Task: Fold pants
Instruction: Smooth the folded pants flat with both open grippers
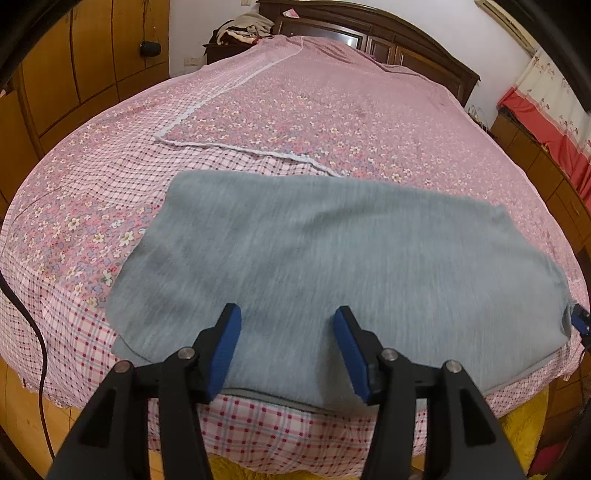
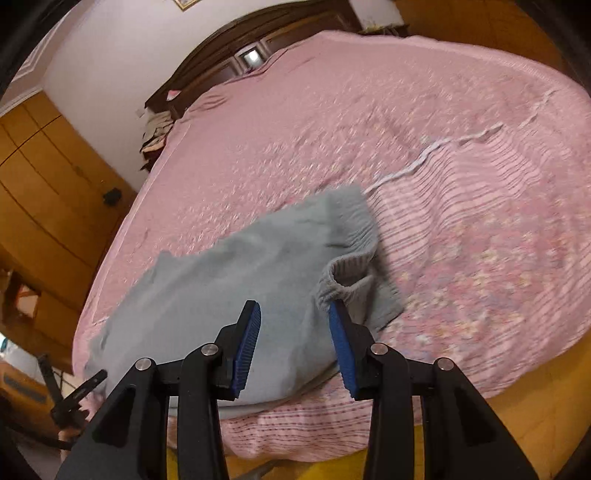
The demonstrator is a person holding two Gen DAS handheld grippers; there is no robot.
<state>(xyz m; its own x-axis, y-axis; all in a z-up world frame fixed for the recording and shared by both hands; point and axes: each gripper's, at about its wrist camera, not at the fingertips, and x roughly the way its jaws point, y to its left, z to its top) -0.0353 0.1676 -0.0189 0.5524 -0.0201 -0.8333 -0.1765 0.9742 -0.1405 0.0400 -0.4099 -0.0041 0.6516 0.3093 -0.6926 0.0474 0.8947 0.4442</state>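
Grey folded pants [image 1: 332,251] lie flat across the near edge of the pink bed [image 1: 295,110]. My left gripper [image 1: 287,314] hovers open over their near edge, blue pads apart and nothing pinched. In the right wrist view the pants [image 2: 229,280] stretch to the left, and their ribbed waistband [image 2: 354,236] is at the right end with a curled-up lip. My right gripper [image 2: 293,310] is open just above that end. Its right pad sits beside the curled rib without clamping it. The right wrist view is blurred.
A dark wooden headboard [image 1: 388,40] closes the far end of the bed, with a pile of clothes [image 1: 243,29] at its left. Wooden wardrobes [image 1: 74,66] stand to the left. A yellow rug [image 1: 524,424] lies below the bed's edge and a black cable [image 1: 33,332] hangs at the left.
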